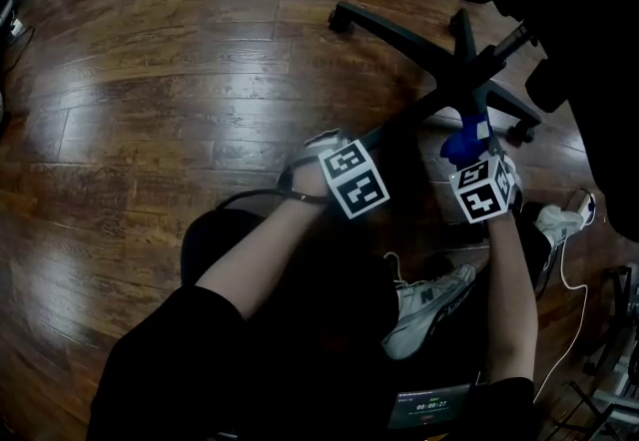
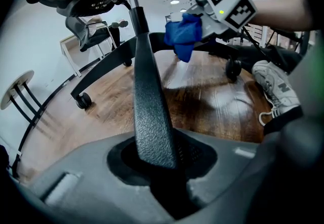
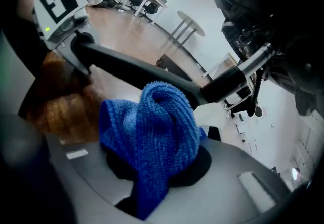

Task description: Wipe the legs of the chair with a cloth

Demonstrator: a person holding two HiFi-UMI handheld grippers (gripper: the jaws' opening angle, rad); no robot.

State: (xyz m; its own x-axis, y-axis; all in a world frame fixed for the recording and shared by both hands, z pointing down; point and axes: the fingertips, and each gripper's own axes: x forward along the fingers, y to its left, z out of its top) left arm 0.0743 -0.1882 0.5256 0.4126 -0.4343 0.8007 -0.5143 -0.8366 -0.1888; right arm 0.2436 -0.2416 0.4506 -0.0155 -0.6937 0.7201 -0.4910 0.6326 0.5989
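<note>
1. Nearest the person, a white shoe (image 1: 429, 304) lies on the wooden floor (image 1: 150, 80), just under the right forearm.
2. The left gripper (image 1: 361, 148) has its jaws drawn almost together and clamped on a black, rough-textured chair leg (image 2: 152, 111). The leg sits squarely between the pads near its outer end and runs away from the gripper, rising toward the middle of the base.
3. The right gripper (image 1: 477, 162) has its jaws closed on a bunched blue cloth (image 3: 152, 132). The cloth is pinched at its lower part, and the rest bulges out ahead of the jaws in thick folds.
4. The cloth hangs at the right gripper's tips, to the right of the clamped leg and farther along it than the left gripper, close to where the legs meet. It is just beside the leg; whether it presses on the leg cannot be told.
5. Beyond both grippers, the legs join at the hub (image 1: 467, 70), from which the chair's column (image 2: 132, 0) rises to the dark seat.
6. Farthest out, another leg (image 1: 389, 30) stretches across the floor toward its far side, and a caster (image 2: 83, 100) rests on the boards at the end of a leg to the left.
</note>
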